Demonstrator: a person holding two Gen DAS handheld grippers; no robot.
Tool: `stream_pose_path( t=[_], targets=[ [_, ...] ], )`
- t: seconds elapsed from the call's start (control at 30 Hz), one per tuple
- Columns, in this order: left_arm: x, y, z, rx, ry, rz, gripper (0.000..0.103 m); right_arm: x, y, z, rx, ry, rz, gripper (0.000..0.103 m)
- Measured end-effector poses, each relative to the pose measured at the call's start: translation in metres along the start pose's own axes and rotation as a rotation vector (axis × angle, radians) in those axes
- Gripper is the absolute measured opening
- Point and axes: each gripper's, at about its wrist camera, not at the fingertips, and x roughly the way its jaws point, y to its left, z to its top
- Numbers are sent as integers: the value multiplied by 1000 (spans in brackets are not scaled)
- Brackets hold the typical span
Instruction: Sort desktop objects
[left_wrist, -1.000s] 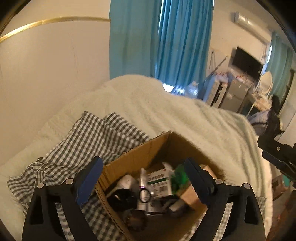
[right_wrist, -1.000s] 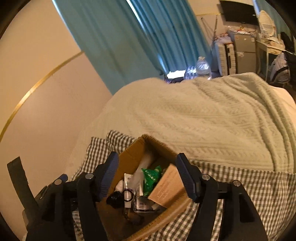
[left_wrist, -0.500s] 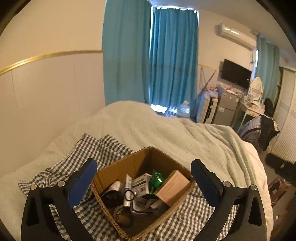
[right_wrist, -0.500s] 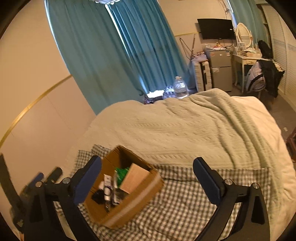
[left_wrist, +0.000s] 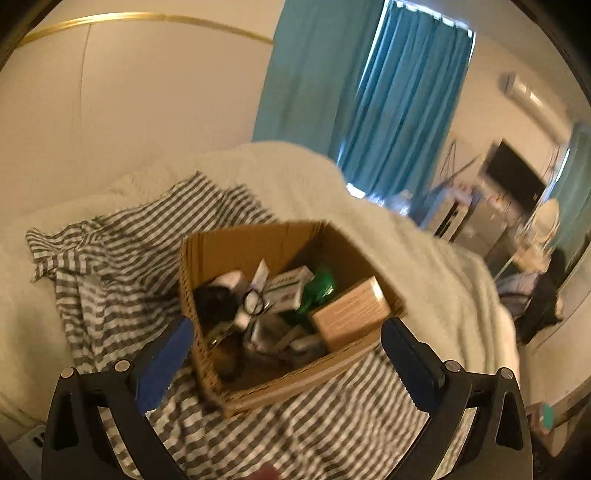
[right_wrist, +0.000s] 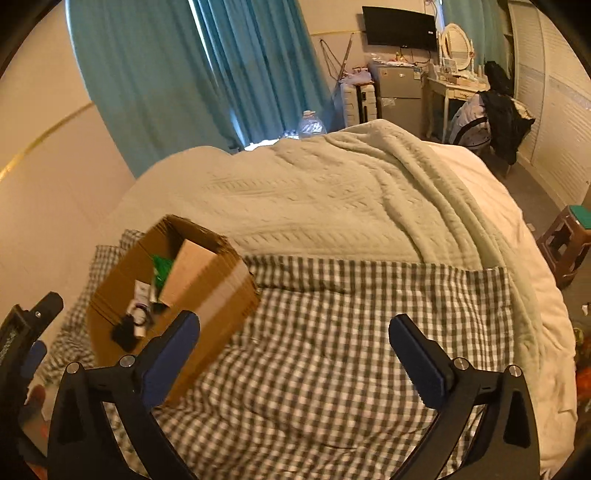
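Both grippers, L (left_wrist: 284, 338) & R (right_wrist: 294, 332), wide apart, empty; cardboard box (left_wrist: 295, 386) btwn L fingers, front-left of R.

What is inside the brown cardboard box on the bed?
The open brown cardboard box holds a tan box, a crinkly green packet, a white-and-green carton and something black. Whatever lies underneath is covered.

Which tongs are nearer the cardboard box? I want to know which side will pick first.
Left. The left tongs open just above the cardboard box, framing it. The right tongs are open over the checked cloth, the box off to their left.
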Motion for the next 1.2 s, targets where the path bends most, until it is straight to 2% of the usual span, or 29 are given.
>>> stream_pose_path(
  t=[0.13,0.23,0.3,0.43,1.2],
  targets=[
    [2,-1,-8,23,0,12,103,-2,2,-5,9,-27,18,103],
    [0,-3,-12,31,6,-25,103,-5,8,-7,-13,-50,15,103],
    [-2,-8,-14,69,-8,-23,103,-5,11,-9,-32,-56,3,103],
    [-2,-16,-18,137,-17,1,103,-4,8,-11,-25,-51,-4,103],
    [-4,-25,-23,234,-54,48,103,1,7,-24,-60,-26,-25,103]
  ],
)
